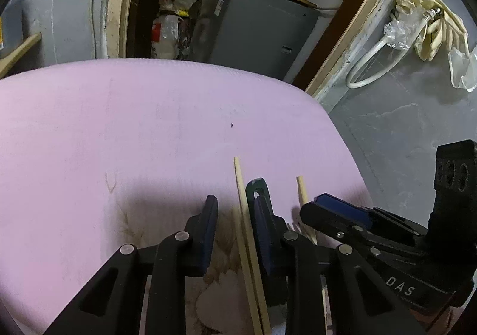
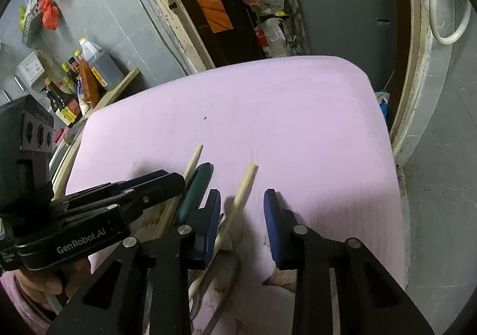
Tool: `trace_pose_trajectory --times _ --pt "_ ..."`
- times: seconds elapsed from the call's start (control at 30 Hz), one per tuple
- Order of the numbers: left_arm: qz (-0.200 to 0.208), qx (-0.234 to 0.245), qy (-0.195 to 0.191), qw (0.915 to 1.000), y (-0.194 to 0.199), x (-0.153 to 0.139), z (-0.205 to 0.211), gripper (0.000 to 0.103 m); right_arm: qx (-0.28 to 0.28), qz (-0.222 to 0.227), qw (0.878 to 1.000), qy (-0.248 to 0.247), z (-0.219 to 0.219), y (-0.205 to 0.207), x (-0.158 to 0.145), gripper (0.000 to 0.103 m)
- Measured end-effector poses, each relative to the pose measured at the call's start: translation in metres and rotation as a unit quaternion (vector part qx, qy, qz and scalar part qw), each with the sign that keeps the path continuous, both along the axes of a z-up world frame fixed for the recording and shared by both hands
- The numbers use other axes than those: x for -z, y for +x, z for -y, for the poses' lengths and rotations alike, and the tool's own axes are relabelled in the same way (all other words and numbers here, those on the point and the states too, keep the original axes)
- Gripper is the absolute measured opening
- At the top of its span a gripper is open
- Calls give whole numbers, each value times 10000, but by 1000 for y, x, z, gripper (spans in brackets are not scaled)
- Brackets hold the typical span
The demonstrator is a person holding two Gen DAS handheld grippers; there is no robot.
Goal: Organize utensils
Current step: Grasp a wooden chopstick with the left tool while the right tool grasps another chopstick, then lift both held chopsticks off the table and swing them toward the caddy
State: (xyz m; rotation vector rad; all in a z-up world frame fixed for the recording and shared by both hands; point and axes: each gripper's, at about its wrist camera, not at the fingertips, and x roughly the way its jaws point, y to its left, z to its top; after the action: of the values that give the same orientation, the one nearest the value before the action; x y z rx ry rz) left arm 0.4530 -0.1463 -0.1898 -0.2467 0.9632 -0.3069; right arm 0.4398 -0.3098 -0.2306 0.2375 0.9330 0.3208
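- Nearest, the left gripper (image 1: 235, 233) stands parted, holding nothing, with a chopstick (image 1: 242, 200) running between its fingers beside a dark green handle (image 1: 258, 189)
- The right gripper (image 2: 242, 223) is likewise released, a second chopstick (image 2: 243, 190) lying between its fingers
- Judged from this, sorting is barely begun: the utensils sit clustered at the near edge of the pink bench (image 1: 134, 126), none gripped
- Farther off, only the right view shows the sauce bottles (image 2: 89, 66); only the left shows the hanging gloves (image 1: 432, 24)

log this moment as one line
left gripper: open around chopsticks | right gripper: open by chopstick | pink mat
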Motion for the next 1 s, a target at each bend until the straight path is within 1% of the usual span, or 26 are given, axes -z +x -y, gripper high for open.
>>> trace_pose_trajectory --times 0.13,0.3,0.5,0.57,0.63,0.67,0.73,0.8,0.83,0.87,1.0 --pt "-87 40 -27 10000 8 1 0 19 5 -38 9998 -173 0 2 0 12" --pt "-212 166 111 9996 15 0 7 16 -123 -141 9993 -328 0 3 -3 11" --pt "-524 262 300 9978 30 -3 16 14 -140 -216 9992 -292 4 5 -2 11" --pt "-680 265 415 9965 37 -5 20 12 -122 -221 9993 -271 5 5 -2 11" --pt "-728 312 585 9951 42 -6 25 11 -109 -225 9994 -260 4 5 -1 11" --pt "-736 323 649 9946 42 -6 26 11 -99 -225 9994 -259 4 5 -1 11" --pt "-729 348 908 9926 42 -6 33 9 -90 -215 9994 -266 4 5 0 11" --pt "-680 332 1044 9917 39 -6 35 6 -81 -209 9993 -285 3 5 -1 9" --pt "-653 301 1059 9918 38 -7 35 5 -75 -213 9994 -280 4 5 0 6" --pt "-654 288 1031 9921 38 -6 33 5 -56 -235 9994 -239 5 4 0 5" --pt "-755 193 695 9945 32 -6 21 5 9 -329 9995 -18 12 1 2 4"
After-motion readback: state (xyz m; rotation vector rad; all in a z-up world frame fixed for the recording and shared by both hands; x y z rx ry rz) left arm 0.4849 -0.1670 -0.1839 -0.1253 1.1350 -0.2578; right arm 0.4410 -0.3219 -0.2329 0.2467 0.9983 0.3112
